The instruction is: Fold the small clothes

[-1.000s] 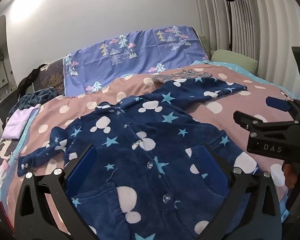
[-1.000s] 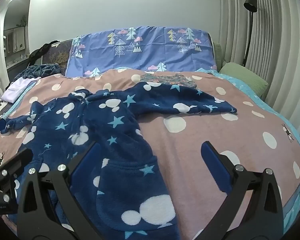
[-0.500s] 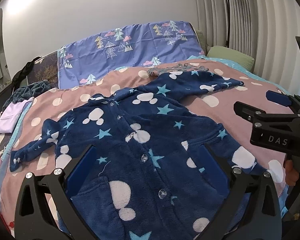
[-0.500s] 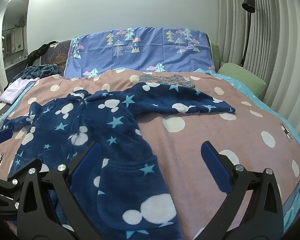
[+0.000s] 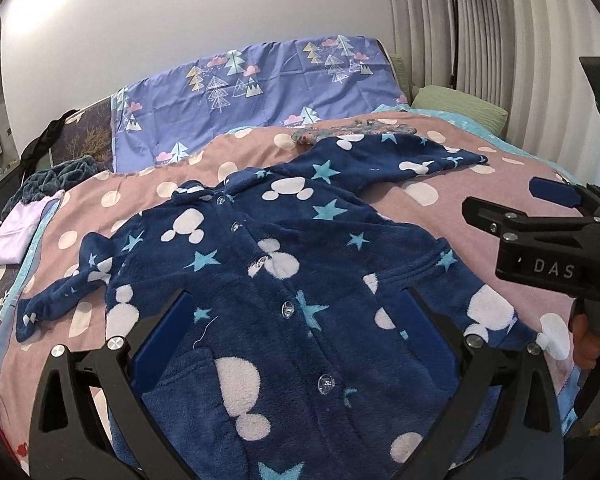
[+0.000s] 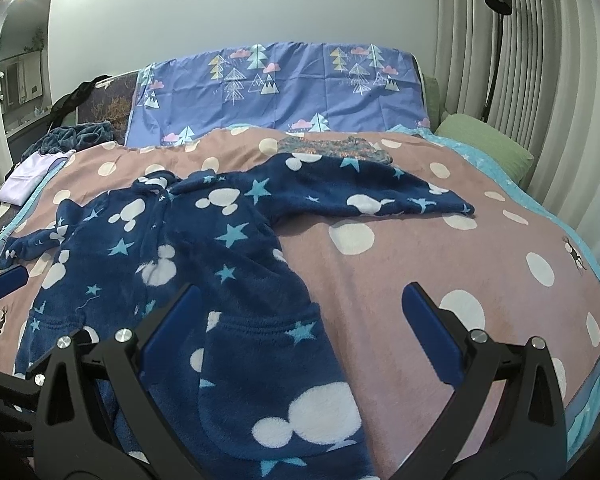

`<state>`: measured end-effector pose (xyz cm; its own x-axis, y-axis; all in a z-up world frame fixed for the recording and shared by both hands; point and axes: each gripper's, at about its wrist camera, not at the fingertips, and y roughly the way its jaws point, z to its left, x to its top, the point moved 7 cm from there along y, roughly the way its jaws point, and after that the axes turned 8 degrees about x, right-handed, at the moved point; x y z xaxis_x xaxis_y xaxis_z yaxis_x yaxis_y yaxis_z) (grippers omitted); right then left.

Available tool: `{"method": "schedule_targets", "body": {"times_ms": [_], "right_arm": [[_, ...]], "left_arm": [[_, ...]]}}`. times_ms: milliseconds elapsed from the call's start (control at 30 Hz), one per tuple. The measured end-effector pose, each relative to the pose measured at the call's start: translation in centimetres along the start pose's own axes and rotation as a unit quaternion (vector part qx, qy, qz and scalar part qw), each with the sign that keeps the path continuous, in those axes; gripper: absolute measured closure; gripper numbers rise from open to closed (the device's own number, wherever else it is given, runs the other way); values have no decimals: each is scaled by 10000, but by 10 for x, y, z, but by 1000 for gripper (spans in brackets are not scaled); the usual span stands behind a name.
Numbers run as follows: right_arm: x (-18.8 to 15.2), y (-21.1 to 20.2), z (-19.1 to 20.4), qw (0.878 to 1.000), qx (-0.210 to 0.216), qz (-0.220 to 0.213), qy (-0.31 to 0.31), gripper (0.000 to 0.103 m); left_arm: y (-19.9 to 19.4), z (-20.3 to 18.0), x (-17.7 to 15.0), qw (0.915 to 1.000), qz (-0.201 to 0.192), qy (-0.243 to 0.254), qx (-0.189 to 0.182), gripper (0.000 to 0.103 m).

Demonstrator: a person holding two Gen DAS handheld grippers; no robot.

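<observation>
Grippers closing in on the spread jacket

The left gripper had eased nearer, over the buttoned jacket lying flat on the bed; the right gripper barely moved. Both were released, grasping nothing, so folding had not begun.

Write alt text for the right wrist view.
A navy fleece pajama top printed with white mouse heads and light blue stars lies spread, unfolded, on a pink polka-dot blanket, one sleeve stretched right. The open right gripper hovers over the top's near edge, holding nothing.
</observation>
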<state>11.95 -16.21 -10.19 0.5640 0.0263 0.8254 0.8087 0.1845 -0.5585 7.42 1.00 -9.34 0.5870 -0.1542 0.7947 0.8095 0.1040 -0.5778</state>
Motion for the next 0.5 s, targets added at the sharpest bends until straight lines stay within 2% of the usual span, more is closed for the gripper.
{"method": "schedule_targets", "body": {"times_ms": [200, 500], "right_arm": [[-11, 15, 2, 9984, 29, 557, 53, 2], [-14, 25, 9, 9975, 28, 701, -50, 2]], "left_arm": [[8, 4, -8, 9998, 180, -38, -13, 1], [14, 8, -12, 9996, 262, -27, 49, 1]]}}
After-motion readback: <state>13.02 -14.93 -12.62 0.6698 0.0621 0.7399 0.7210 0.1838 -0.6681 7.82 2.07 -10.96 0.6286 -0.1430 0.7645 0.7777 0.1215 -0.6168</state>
